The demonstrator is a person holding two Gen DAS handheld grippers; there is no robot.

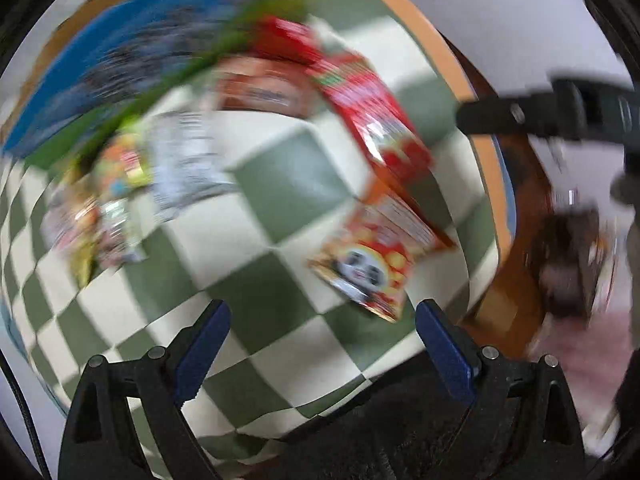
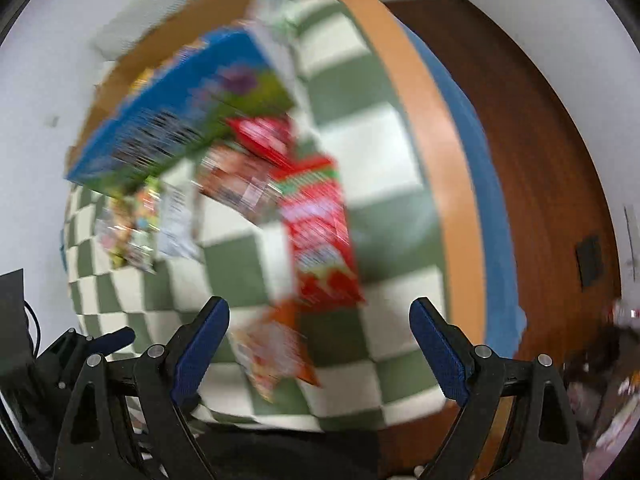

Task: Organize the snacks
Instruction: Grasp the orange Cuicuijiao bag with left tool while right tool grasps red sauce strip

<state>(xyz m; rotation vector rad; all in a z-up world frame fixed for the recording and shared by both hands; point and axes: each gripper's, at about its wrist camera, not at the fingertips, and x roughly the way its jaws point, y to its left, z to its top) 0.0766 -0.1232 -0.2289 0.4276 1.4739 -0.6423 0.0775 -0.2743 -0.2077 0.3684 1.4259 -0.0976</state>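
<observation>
Blur smears both wrist views, so no brand name or printed word on any packet can be read. Nearest in the left wrist view, the left gripper (image 1: 322, 340) stands wide apart with nothing between its blue pads, above a green-and-cream checked tablecloth (image 1: 280, 184). Just beyond its right finger lies a panda snack bag (image 1: 370, 264), orange-red with a panda face on the front, flat on the cloth. Touching it at the far side is a long red snack box (image 1: 372, 120), and past that a reddish-brown packet (image 1: 264, 88). To the left sit a silver-white packet (image 1: 184, 160) and a heap of colourful candy bags (image 1: 104, 208), beside one another. Farthest is a blue carton (image 1: 132, 48) with a green edge.

In the right wrist view the right gripper (image 2: 320, 340) is likewise spread wide and holds nothing; the panda bag, probably the orange blur between its fingers (image 2: 272, 352), lies on the cloth below. The red box (image 2: 320, 232) runs away from it toward the blue carton (image 2: 176, 112), which stands before a brown cardboard box (image 2: 180, 28). The table's wooden rim (image 2: 436, 152) curves along the right, with dark wood floor (image 2: 540, 140) beyond.
</observation>
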